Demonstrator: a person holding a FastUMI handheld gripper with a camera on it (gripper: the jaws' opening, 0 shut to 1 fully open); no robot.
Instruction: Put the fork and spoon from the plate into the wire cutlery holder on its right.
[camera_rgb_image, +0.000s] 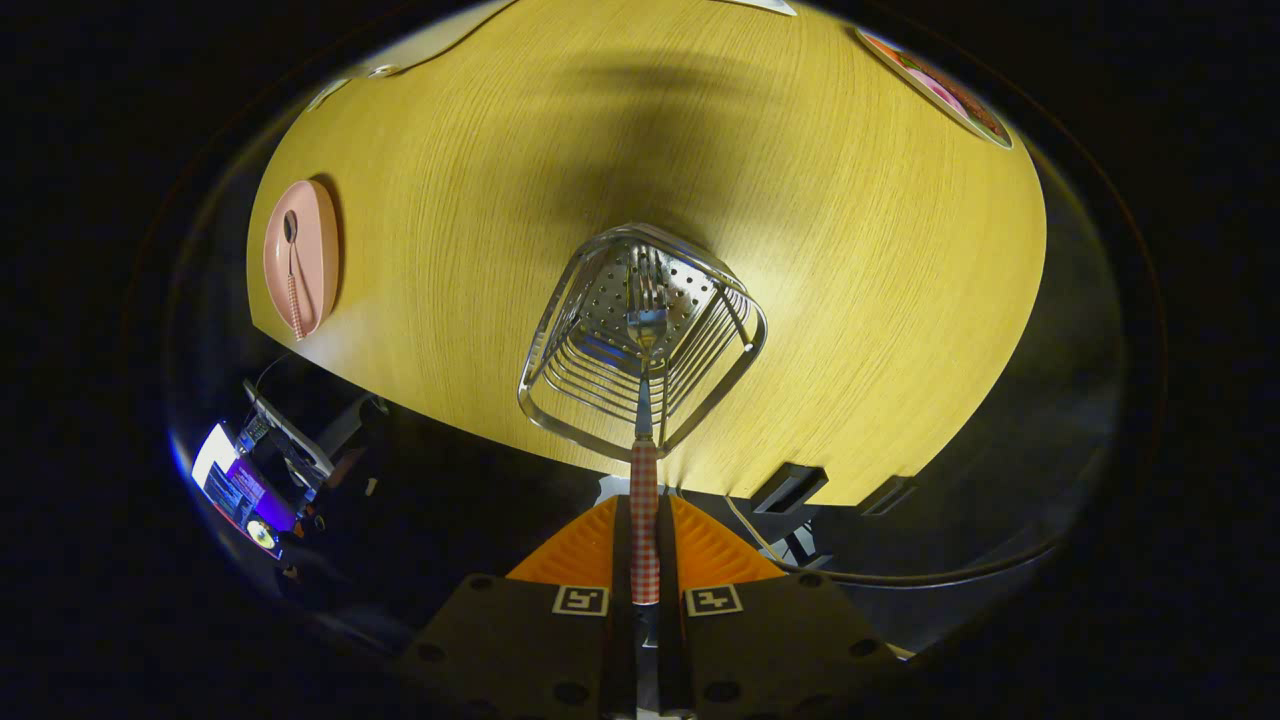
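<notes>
My gripper (644, 525) is shut on the fork (644, 400) by its red-checked handle, which runs between the two fingers. The fork points straight ahead and down, its tines inside the mouth of the wire cutlery holder (590, 400), just above the perforated bottom. The holder stands on the wooden table (850, 280) directly below and ahead of the fingers. Far off to the left of the holder lies the pink plate (315, 250) with the spoon (292, 275) on it, bowl away from me, checked handle toward the table's edge.
The near table edge runs just behind the holder, with dark brackets (790, 487) under it. A lit screen and cables (240, 490) sit below the table's left side. A patterned mat (940, 90) lies at the table's far right.
</notes>
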